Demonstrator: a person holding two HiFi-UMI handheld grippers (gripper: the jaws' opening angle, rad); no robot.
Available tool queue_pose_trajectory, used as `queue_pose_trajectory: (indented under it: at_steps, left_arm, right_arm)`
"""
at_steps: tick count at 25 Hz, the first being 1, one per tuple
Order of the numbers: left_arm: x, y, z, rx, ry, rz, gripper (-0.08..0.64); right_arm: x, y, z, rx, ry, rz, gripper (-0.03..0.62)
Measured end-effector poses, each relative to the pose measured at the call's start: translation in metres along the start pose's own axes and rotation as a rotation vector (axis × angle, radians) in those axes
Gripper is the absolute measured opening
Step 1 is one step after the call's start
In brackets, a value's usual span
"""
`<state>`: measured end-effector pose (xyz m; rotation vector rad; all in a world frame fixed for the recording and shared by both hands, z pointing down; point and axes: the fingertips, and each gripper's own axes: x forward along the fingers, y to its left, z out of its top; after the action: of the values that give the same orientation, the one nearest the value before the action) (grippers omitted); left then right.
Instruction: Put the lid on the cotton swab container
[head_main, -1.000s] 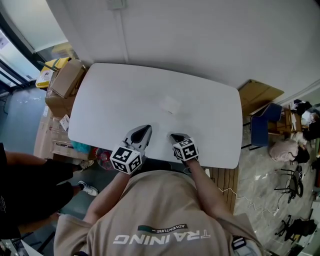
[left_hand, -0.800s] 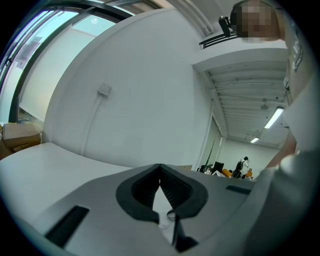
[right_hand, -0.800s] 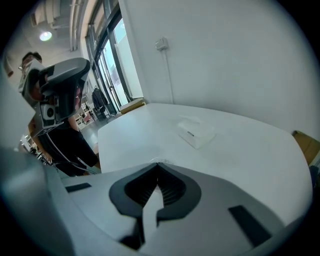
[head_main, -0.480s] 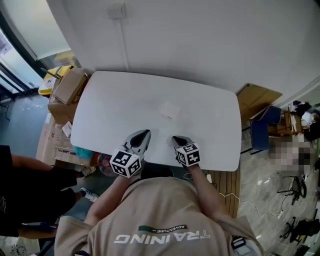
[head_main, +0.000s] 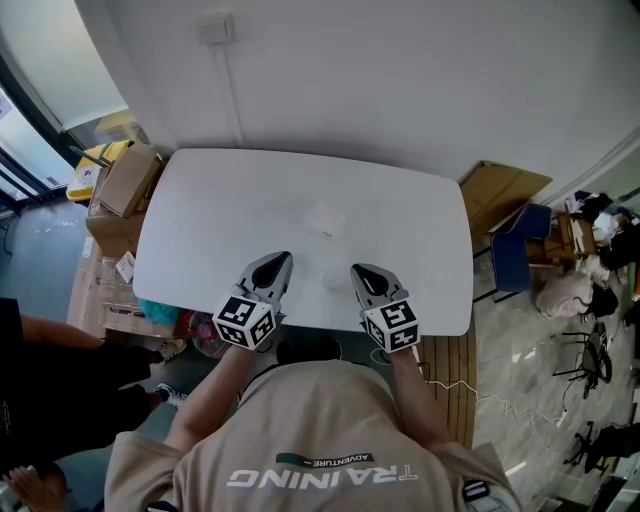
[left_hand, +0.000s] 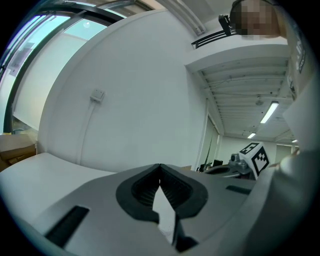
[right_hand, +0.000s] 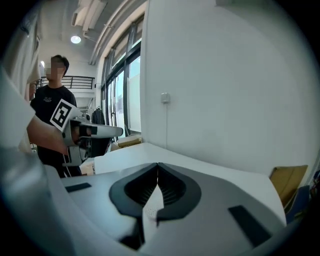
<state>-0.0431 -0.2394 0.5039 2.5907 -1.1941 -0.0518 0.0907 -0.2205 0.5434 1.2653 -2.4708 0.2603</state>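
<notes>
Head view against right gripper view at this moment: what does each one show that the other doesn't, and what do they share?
Only the head view plainly shows two faint pale things mid-table, a square item and a smaller round item, both too washed out to name. Only the right gripper view shows how the right gripper stands, jaw tips together with nothing between, and a ceiling lamp. Both show the white table, the left gripper, the wall box and cardboard past the table's right end.

It looks like an office workroom: a white bench (head_main: 220, 215) by a bare wall (head_main: 400, 80), cardboard boxes (head_main: 125, 180) at the left, a blue chair (head_main: 515, 262) at the right.
</notes>
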Motion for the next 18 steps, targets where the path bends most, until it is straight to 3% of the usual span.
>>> queue_pose_trajectory:
  at_steps: [10, 14, 18]
  left_arm:
    - [0.013, -0.009, 0.038, 0.044, -0.068, -0.024, 0.014]
    - [0.018, -0.009, 0.054, 0.060, -0.076, -0.028, 0.014]
    - [0.022, -0.011, 0.065, 0.083, -0.077, -0.020, 0.014]
  right_arm:
    - [-0.034, -0.005, 0.075, -0.037, -0.182, -0.050, 0.015]
    - [-0.042, -0.012, 0.094, 0.022, -0.254, -0.047, 0.015]
    - [-0.047, -0.017, 0.108, 0.021, -0.302, -0.062, 0.015]
